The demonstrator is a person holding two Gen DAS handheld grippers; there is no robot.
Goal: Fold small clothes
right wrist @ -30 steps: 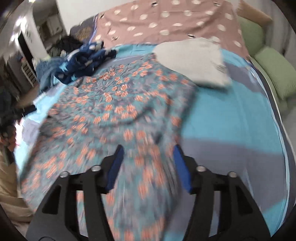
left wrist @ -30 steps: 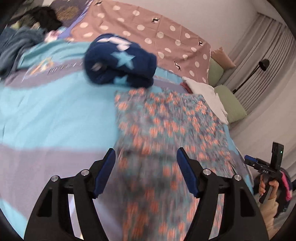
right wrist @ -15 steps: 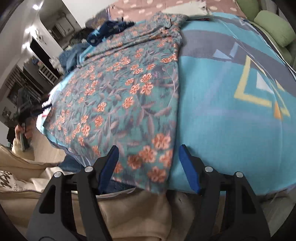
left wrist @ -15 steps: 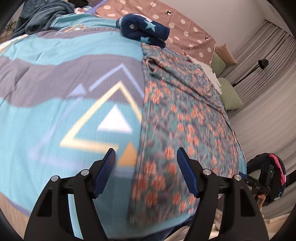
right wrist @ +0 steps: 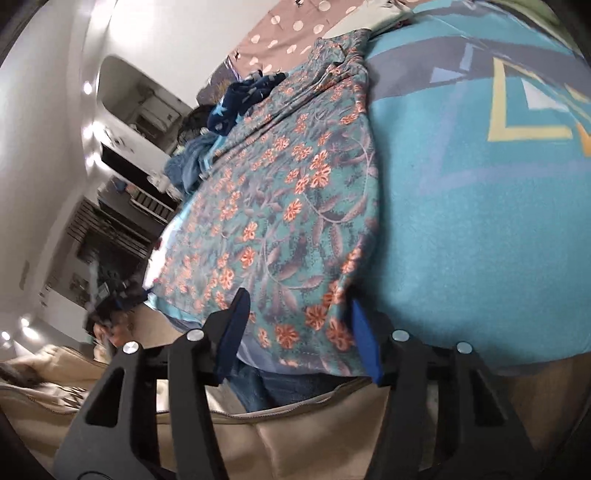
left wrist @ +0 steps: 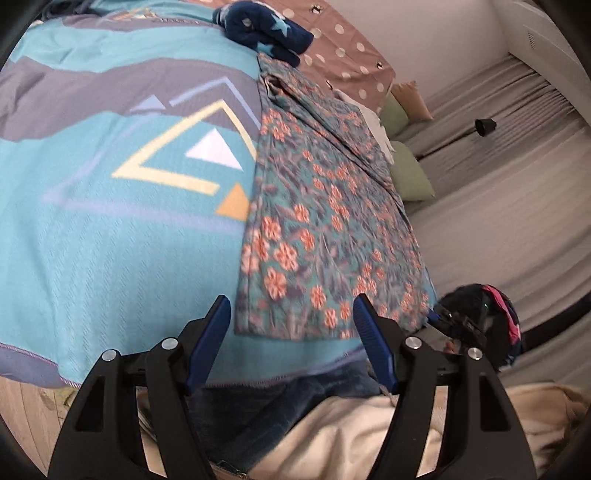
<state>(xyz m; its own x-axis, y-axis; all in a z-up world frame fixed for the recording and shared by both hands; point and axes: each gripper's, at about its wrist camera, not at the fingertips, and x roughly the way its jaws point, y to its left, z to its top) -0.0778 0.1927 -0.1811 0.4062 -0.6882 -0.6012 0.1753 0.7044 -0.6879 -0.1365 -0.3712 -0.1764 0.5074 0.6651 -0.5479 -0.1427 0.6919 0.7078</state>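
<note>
Between the right gripper (right wrist: 295, 332) fingers (right wrist: 364, 339) sits the near right corner of the floral garment (right wrist: 288, 206). Jaws have just been narrowing w/ the hem between them, but the pads don't visibly press cloth yet, so I read it as apart, not clamped. Left gripper (left wrist: 291, 339) fingers (left wrist: 207, 343) stand wide apart, nothing in them; the near left corner of the same garment (left wrist: 317, 236) lies just ahead, between the tips and a bit beyond.

Garment lies spread lengthwise on the bed's blue blanket (left wrist: 110, 221), near hem at the bed edge by the person's jeans and cream top, far end running up toward the navy star-print cloth (left wrist: 266, 29) and the polka-dot bedding (left wrist: 347, 55). White piece and green cushions sit at the far side.

Step in hand, as I judge it: pinch both near corners for the first fold away from the body.
- Right: finish the bite on the hem only; the blanket is directly under, easy to grab both layers.
- Left: ease fwd to the corner, one pad under the hem, then close.
- Match the two grips at the same depth so the fold edge stays straight.
- Lift low, carry toward the far end, keep clear of the navy cloth.
</note>
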